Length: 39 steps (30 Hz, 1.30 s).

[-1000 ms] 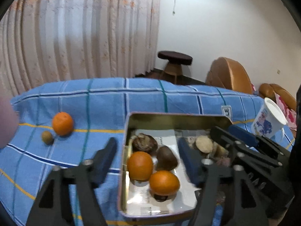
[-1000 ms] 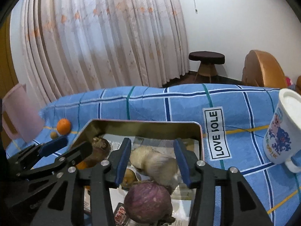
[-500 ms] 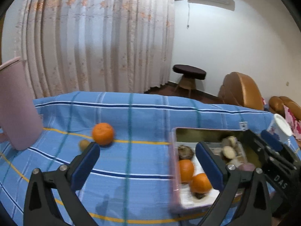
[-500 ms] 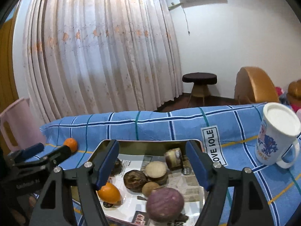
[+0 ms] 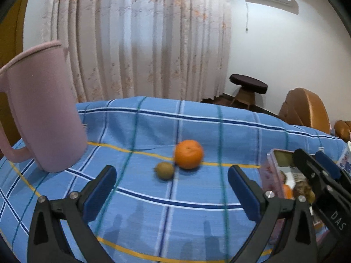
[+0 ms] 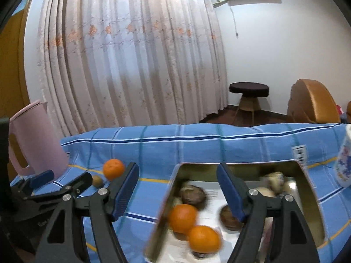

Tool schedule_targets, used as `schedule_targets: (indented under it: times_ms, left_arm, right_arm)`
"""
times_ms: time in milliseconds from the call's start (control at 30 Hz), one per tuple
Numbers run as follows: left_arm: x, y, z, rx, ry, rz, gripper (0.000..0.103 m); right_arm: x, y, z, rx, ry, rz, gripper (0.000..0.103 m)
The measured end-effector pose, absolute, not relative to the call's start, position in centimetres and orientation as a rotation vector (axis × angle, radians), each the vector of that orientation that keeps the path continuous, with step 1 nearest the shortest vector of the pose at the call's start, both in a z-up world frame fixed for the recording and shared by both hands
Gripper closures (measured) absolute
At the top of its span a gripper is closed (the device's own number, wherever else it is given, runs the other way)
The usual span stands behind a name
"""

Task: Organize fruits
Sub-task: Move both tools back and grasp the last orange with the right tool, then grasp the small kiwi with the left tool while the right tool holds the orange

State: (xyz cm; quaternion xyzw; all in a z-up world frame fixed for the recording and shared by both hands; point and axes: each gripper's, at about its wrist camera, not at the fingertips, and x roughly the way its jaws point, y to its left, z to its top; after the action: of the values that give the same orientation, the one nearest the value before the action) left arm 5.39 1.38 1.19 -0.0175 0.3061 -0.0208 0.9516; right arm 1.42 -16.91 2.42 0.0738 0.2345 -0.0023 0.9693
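A loose orange (image 5: 188, 154) and a small brown-green kiwi (image 5: 165, 170) lie side by side on the blue checked cloth (image 5: 153, 197). My left gripper (image 5: 172, 194) is open wide, short of them, with nothing between its fingers. The metal tray (image 6: 241, 165) holds two oranges (image 6: 183, 218) and several brown fruits (image 6: 194, 195). Above the tray's left side my right gripper (image 6: 178, 191) is open and holds nothing. The right wrist view also shows the loose orange (image 6: 113, 169) and kiwi (image 6: 97, 180) beyond the left gripper (image 6: 43, 186).
A tall pink jug (image 5: 41, 109) stands on the cloth left of the loose fruit. At the cloth's right edge is a white printed mug (image 6: 344, 164). A curtain, a dark stool (image 6: 249, 89) and an orange-brown chair (image 6: 313, 100) are behind the table.
Both grippers have drawn back from the tray and swung left, and both jaws have widened. The left view now faces the loose orange and kiwi instead of the tray.
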Motion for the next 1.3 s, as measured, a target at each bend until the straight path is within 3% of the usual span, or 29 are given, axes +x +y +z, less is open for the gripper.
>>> schedule_targets:
  times_ms: [667,800,1000,1033,1067,1100,1300]
  left_arm:
    - [9.4,11.9,-1.3,-0.080,0.661,0.188,0.000]
    - [9.4,12.0,-1.3,-0.088,0.664,0.182,0.000]
    - [9.6,11.7,-1.0,-0.079,0.657,0.177,0.000]
    - [9.5,11.7,-0.9,-0.079,0.655,0.175,0.000]
    - [9.3,11.6,-0.9,-0.078,0.654,0.173,0.000]
    - [9.2,11.6,-0.9,-0.077,0.653,0.170,0.000]
    - [8.8,11.5,-0.8,-0.078,0.655,0.160,0.000]
  right_arm:
    - [11.4,-7.8,-1.0,0.143,0.678,0.126,0.029]
    - [13.6,-7.2,-2.3,0.174,0.760,0.145,0.041]
    - [15.5,-5.8,-3.9,0.133,0.881,0.135,0.041]
    - [15.4,-5.6,-3.8,0.115,0.879,0.133,0.042]
    - [15.3,-5.7,-3.7,0.116,0.878,0.135,0.051]
    - [15.1,-5.9,-3.7,0.127,0.876,0.141,0.053]
    - [13.3,-6.9,-2.6,0.156,0.790,0.136,0.053]
